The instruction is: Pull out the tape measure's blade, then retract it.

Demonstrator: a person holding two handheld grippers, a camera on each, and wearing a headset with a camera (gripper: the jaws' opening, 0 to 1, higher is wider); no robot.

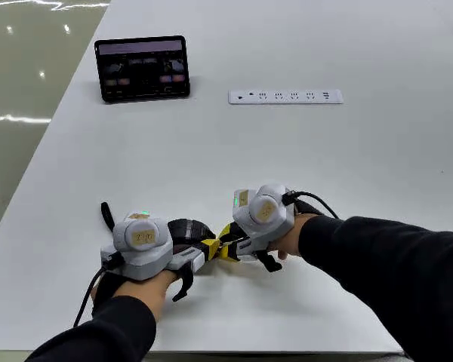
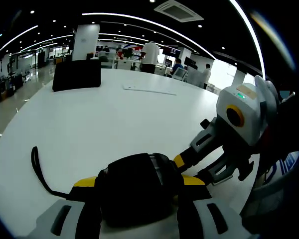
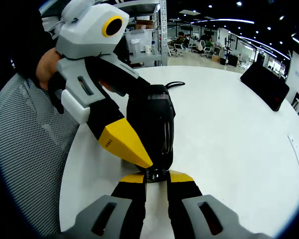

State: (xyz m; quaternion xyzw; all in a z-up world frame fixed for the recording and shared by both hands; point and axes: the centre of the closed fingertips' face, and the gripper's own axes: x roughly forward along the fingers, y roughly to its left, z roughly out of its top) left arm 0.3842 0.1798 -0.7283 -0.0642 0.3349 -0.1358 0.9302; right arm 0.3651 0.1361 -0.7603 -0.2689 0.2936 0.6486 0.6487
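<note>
tape measure [image 3: 152, 124]: near edge of the worktop [image 1: 287, 151], between your two tools
left tool [image 2: 139, 183]: clamped around the tape measure
right tool [image 3: 157, 178]: pinched on the blade tip [image 3: 157, 173] (looks so, it's tiny)
advice: pull your right straight out, level; keep the left planted

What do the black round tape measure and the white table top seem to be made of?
The black round tape measure looks like hard plastic, perhaps rubber-coated: semi-gloss, with moulded ribs catching soft highlights. The white table top seems laminate or painted board: smooth, even, low sheen, no grain.
</note>
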